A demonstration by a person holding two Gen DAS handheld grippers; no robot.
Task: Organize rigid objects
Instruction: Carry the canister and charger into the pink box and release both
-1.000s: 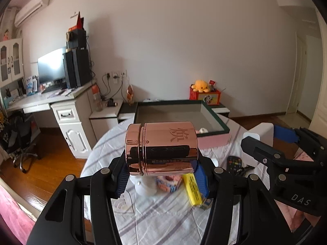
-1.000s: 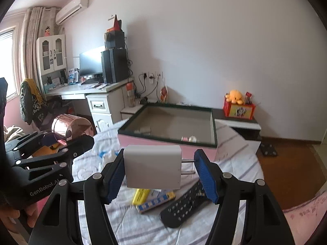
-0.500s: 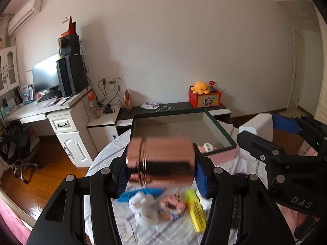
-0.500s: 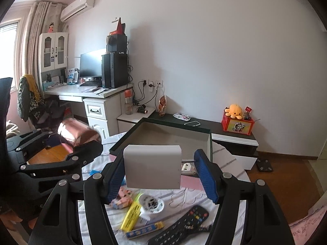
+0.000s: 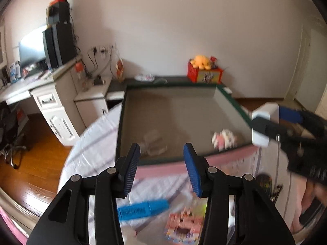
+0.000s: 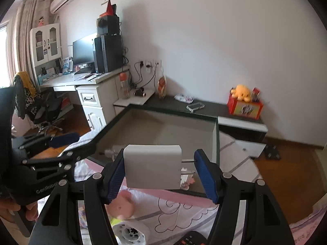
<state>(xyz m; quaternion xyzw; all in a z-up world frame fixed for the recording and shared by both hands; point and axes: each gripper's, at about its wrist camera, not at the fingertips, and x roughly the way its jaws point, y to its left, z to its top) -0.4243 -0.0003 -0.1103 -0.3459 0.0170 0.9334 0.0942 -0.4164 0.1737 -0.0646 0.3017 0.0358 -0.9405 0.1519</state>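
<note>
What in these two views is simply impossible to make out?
- Left wrist view: the clear item in the green-rimmed tray is smeared by motion blur, so it cannot be identified.
- Right wrist view: a pink round object is blurred and partly behind a finger of the right gripper.
- Right wrist view: the remote control is cut off by the bottom edge.
- Right wrist view: the underside of the held white power adapter faces away.

Only legible mark was "GenRobot", partly cut off, in pale letters on the black body of the left gripper, seen from the right wrist view. Blue highlighter on the table carried dark lettering, too blurred to read. The red box's picture label was unreadable.
</note>
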